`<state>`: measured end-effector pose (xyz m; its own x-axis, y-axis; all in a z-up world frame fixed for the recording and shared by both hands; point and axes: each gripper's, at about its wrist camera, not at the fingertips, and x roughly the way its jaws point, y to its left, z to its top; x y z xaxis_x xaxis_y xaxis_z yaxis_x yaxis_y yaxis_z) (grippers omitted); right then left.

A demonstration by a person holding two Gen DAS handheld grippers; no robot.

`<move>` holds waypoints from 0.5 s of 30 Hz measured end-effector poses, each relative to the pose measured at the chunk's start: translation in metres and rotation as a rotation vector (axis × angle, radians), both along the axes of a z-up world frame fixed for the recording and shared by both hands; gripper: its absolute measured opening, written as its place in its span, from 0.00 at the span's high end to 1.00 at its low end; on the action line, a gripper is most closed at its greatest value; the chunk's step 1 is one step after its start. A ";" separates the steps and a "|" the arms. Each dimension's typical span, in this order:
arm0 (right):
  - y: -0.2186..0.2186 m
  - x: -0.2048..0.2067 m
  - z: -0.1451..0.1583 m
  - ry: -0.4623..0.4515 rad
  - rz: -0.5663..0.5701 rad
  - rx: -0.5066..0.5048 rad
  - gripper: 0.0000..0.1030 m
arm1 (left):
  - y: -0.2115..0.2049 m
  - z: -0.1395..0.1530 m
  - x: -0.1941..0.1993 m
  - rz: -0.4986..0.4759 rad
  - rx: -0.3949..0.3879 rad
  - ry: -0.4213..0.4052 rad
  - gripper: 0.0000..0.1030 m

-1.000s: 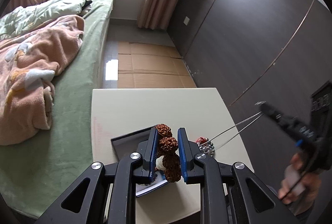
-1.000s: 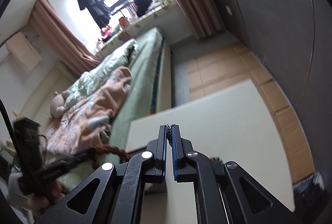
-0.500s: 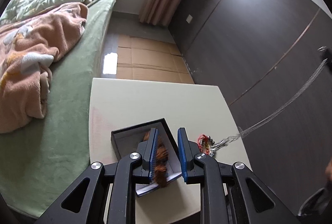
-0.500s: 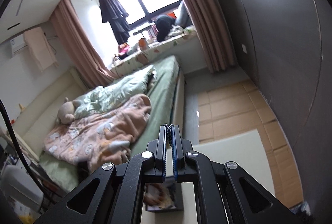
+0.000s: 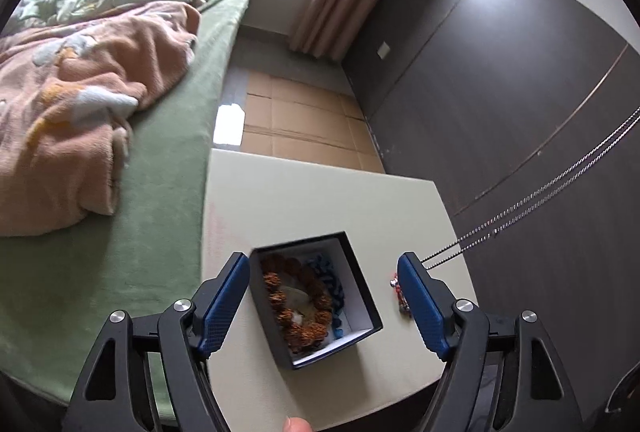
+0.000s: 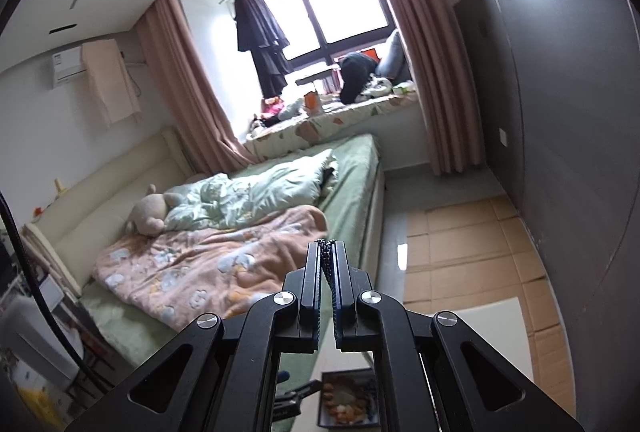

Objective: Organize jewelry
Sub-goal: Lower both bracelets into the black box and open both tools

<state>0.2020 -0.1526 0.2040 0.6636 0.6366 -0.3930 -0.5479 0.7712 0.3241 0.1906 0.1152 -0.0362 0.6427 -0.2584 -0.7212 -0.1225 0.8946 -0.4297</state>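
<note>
A small black box (image 5: 362, 306) with a white inside sits on the cream table (image 5: 304, 199). A brown beaded bracelet (image 5: 298, 306) lies in it beside something blue (image 5: 334, 280). My left gripper (image 5: 322, 298) is open and empty above the box. My right gripper (image 6: 327, 252) is shut on a silver chain (image 6: 326, 260), held high. In the left wrist view the chain (image 5: 532, 203) runs taut from the upper right down to a red charm cluster (image 5: 400, 294) by the box. The box also shows at the bottom of the right wrist view (image 6: 348, 406).
A green bed (image 5: 140, 216) with a pink blanket (image 5: 68, 111) lies against the table's left edge. Cardboard sheets (image 5: 304, 127) cover the floor beyond. A dark wall (image 5: 520, 79) runs along the right. The table's right edge is close to the charm cluster.
My left gripper opened and let the brown bracelet fall into the box. My right gripper rose with the chain, which now stretches up from the table.
</note>
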 end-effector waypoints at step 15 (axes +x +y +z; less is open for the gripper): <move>0.053 0.009 -0.069 0.177 0.097 -0.103 0.94 | 0.020 0.002 -0.019 0.026 0.027 -0.019 0.25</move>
<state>0.2109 -0.0994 0.1351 0.5164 0.6443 -0.5641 -0.5624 0.7519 0.3440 0.1719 0.1355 -0.0341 0.6629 -0.2218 -0.7151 -0.1378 0.9026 -0.4077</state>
